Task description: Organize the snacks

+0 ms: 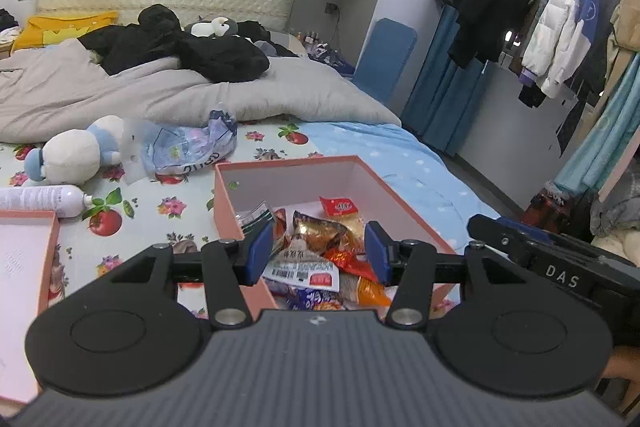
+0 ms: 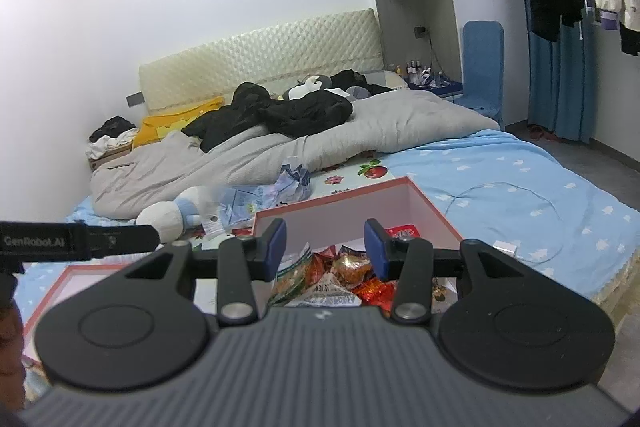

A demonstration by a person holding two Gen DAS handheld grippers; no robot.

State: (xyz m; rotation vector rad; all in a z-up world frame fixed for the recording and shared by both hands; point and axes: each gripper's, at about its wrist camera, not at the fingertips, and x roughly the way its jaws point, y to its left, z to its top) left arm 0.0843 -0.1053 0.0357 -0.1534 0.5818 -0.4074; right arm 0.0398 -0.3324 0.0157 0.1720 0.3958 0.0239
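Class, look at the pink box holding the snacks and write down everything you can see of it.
The pink box is a rectangular, lidless container that looks like stiff cardboard, salmon pink outside and pale inside. It sits upright and open on the bed sheet, partly on the fruit-and-flower print, partly on the blue part. Crinkled snack packets in red, orange, gold and white are heaped in its near end; the far end shows bare floor. Neither gripper visibly touches it.

I see white walls, a cream padded headboard, a grey duvet, and coats on a rail.
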